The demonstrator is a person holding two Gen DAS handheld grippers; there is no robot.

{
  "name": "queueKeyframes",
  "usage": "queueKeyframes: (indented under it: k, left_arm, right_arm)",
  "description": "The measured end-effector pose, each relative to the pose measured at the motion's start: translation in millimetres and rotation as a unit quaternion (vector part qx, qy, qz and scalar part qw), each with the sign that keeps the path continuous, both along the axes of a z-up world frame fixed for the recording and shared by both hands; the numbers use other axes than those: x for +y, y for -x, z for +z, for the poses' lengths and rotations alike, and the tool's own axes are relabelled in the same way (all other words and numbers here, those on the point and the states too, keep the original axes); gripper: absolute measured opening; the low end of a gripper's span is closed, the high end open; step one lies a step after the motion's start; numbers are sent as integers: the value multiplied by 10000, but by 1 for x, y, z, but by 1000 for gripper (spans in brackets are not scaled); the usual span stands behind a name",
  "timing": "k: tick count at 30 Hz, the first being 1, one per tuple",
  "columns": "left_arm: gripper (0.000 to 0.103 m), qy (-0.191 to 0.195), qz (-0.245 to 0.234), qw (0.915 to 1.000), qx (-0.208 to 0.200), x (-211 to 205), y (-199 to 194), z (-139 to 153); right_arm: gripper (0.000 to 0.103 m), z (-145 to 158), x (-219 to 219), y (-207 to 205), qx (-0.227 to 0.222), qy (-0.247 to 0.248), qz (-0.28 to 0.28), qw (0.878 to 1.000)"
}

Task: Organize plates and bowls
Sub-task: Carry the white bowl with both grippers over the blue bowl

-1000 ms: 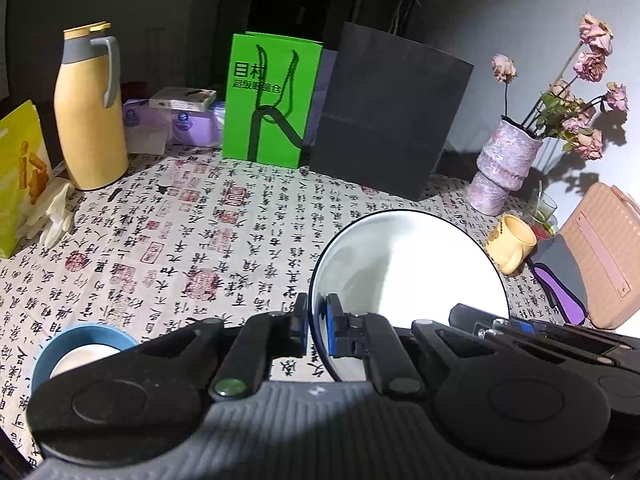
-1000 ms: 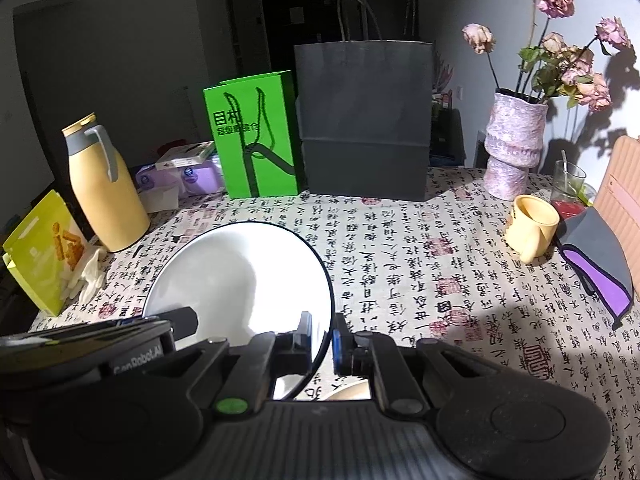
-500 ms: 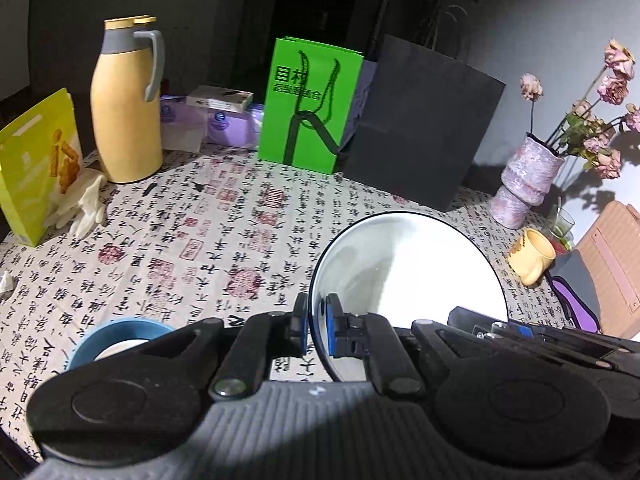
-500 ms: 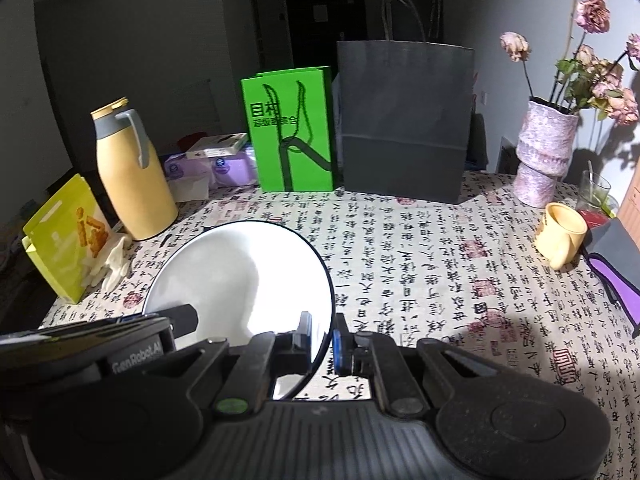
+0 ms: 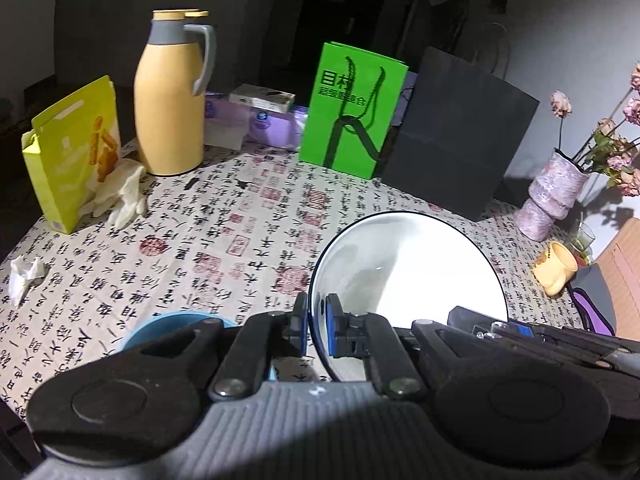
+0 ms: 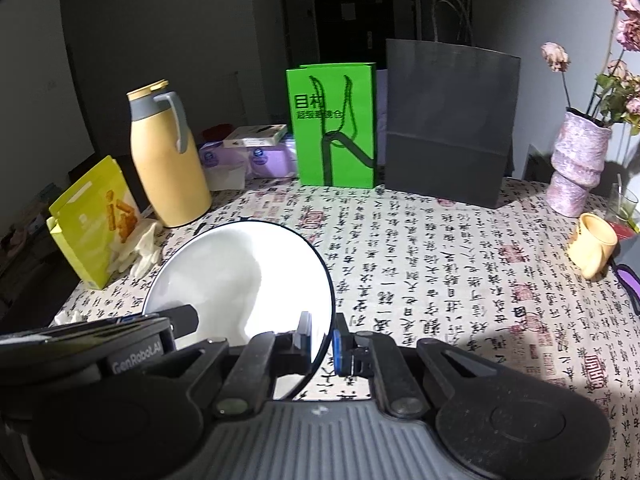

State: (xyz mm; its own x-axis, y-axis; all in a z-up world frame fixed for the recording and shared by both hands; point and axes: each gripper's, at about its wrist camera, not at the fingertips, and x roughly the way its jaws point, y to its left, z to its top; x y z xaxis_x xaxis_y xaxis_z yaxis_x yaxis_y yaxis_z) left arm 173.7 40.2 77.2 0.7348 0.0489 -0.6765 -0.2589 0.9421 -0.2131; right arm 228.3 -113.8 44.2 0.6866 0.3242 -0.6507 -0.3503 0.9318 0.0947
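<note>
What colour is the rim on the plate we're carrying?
The plate is white with a thin dark, near-black rim, clearest in the right wrist view.

Yellow thermos jug [image 5: 172, 96], green bag [image 5: 352, 110], dark bag [image 5: 456, 132] — flower vase [image 6: 578, 164], yellow mug [image 6: 592, 246]

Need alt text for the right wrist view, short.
The right tongs pinch the right rim of a white plate with a dark edge, held over a calligraphy-print tablecloth; the left tongs' body grips its left side. Behind stand a yellow jug, green bag and dark bag.
</note>
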Motion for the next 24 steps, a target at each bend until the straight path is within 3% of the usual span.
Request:
queueKeyframes:
  k: [24]
  left_arm:
    - [9,62,528,9985,100,69,37,-17]
  right_arm:
    - [10,-17,70,20,139,49,607,9980]
